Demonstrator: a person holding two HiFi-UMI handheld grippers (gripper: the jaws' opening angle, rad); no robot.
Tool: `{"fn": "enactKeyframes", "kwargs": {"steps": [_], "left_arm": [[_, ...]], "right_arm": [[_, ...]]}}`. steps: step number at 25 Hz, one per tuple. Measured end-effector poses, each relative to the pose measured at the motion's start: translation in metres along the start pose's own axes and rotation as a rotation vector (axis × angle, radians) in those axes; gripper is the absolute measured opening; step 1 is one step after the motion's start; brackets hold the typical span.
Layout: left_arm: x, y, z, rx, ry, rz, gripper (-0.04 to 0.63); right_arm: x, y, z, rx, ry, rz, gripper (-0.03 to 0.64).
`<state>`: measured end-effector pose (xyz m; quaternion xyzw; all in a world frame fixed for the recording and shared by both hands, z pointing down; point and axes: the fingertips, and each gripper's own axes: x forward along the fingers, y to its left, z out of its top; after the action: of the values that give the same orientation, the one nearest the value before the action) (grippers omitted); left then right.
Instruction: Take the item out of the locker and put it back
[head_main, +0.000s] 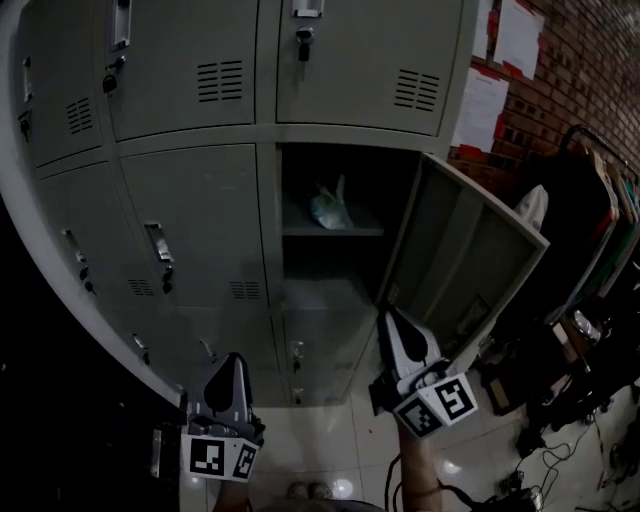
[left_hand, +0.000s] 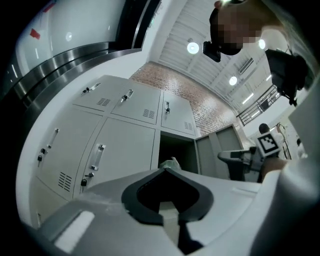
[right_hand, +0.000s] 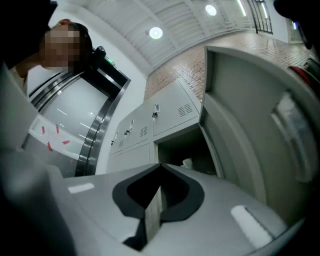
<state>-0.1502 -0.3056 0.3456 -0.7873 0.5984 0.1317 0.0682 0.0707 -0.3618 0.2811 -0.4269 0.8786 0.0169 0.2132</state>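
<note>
The locker compartment (head_main: 335, 180) is pictured open, its door (head_main: 470, 260) swung out to the right, its edge just beside the right gripper (head_main: 388, 318). The pale item (head_main: 330, 208) is seen on the inner shelf (head_main: 345, 231), well beyond both grippers. The jaws of the left gripper (head_main: 237, 360) and the right are pressed together, empty.

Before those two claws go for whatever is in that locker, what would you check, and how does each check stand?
1. The locker door is open: ok, swung wide to the right.
2. Item in sight: ok, a pale bag lies on the shelf inside.
3. Way to it clear: ok, nothing shows in front of the opening.
4. The right gripper is ready to grasp: not ok, its jaws are together with nothing between them.
5. The left gripper is free: ok, jaws together, empty.
6. How heavy or slippery the bag is: cannot tell.
</note>
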Motion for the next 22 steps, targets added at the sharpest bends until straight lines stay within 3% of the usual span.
{"fn": "enactKeyframes", "kwargs": {"steps": [7,15,22], "left_arm": [[-0.013,-0.04,-0.013,-0.044,0.012,-0.068,0.006],[-0.025,-0.057,-0.012,-0.053,0.021,-0.077,0.005],[-0.046,-0.075,-0.025,-0.05,0.068,-0.078,0.006]], "right_arm": [[-0.106,0.043,-0.045,0.029,0.073,-0.12,0.002],[-0.129,0.05,-0.037,0.034,0.066,-0.12,0.002],[-0.154,0.051,-0.042,0.099,0.07,-0.118,0.002]]}}
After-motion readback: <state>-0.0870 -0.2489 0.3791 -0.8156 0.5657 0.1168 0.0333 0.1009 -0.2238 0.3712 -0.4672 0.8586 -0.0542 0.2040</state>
